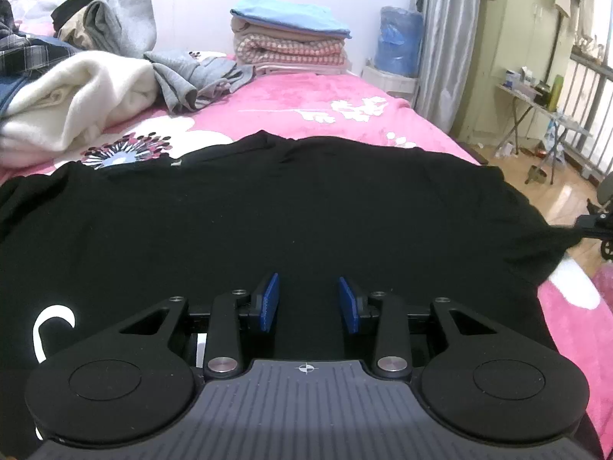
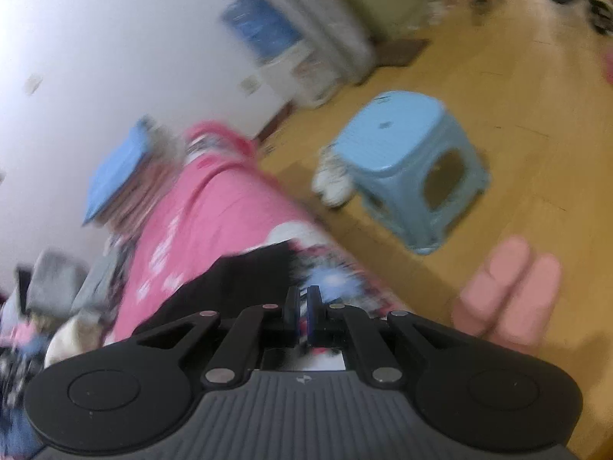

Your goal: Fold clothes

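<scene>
Left gripper: my left gripper hangs over the black T-shirt, its blue pads parted with only black fabric showing in the gap; I cannot tell whether they touch the cloth.
Right gripper: my right gripper has its jaws clenched together; the view is too blurred to tell whether fabric is caught between them. From the left wrist view, a black gripper tip meets the stretched right corner of the shirt.
Black T-shirt: spread flat across the near part of the pink floral bedspread, a white print at its left side, its right corner pulled out to a point past the bed's edge.
Folded stack: blankets with a blue one on top sit at the far end of the bed against the wall.
Unfolded pile: a cream fleece and grey garments lie far left.
Floor: a light blue plastic stool stands on the wooden floor beside the bed.
Fingers: fingers show at the right of my right gripper.
</scene>
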Tool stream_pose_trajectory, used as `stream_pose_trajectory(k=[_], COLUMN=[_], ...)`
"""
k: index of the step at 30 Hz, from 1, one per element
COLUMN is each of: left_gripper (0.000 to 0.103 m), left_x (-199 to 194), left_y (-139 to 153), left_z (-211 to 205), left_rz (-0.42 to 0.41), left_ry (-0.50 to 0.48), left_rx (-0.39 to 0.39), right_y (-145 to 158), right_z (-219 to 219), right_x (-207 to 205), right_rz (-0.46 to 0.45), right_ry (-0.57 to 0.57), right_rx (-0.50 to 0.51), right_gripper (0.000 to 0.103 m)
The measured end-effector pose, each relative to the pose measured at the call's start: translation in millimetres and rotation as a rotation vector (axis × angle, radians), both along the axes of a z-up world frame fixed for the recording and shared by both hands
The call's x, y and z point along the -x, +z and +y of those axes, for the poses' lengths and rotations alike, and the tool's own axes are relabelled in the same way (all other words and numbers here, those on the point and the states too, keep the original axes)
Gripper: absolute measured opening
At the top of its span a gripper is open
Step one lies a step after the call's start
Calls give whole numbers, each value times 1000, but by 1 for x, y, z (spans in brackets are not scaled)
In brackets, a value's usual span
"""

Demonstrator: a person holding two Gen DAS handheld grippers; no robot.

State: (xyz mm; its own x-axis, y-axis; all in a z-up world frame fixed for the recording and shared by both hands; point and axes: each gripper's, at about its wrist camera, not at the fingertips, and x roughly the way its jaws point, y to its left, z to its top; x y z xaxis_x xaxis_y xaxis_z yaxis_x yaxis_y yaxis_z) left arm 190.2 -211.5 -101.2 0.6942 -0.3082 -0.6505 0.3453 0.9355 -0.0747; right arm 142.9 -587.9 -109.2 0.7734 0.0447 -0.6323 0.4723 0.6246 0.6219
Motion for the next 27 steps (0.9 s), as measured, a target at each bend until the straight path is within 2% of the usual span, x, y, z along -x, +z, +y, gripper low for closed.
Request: stream_pose_trajectory(k=[2, 7, 8, 10, 11, 18, 20, 24, 27], left_gripper=[36, 36, 36, 37, 37, 38, 36, 34, 34], left_x=[0, 3, 4, 9, 14, 42, 42, 38, 35], left_y=[1, 5, 7, 12, 16, 33, 29, 22, 20], left_z=[0, 1, 1, -1, -4, -61, -78, -100, -107], left_rz=[3, -9, -15, -36, -50, -92, -90, -93, -104], left_ry=[0, -8, -12, -35, -66, -416, -471, -526, -536], left_rx=[-2, -3, 0, 12, 21, 46, 37, 23, 28], right_y=[-4, -6, -6, -7, -7, -5, -6, -4, 2], right_z=[-13, -18, -17, -12, -9, 2, 7, 12, 18], right_x=[9, 20, 21, 18, 17, -5, -13, -27, -42], right_rz=[-13, -20, -19, -4, -2, 34, 57, 36, 10], right_ry=[-52, 7, 29, 69, 82, 185, 228, 293, 337], right_rx=[-67, -168, -182, -207, -209, -209, -209, -235, -246], right_gripper=[4, 8, 11, 33, 36, 36, 36, 20, 20])
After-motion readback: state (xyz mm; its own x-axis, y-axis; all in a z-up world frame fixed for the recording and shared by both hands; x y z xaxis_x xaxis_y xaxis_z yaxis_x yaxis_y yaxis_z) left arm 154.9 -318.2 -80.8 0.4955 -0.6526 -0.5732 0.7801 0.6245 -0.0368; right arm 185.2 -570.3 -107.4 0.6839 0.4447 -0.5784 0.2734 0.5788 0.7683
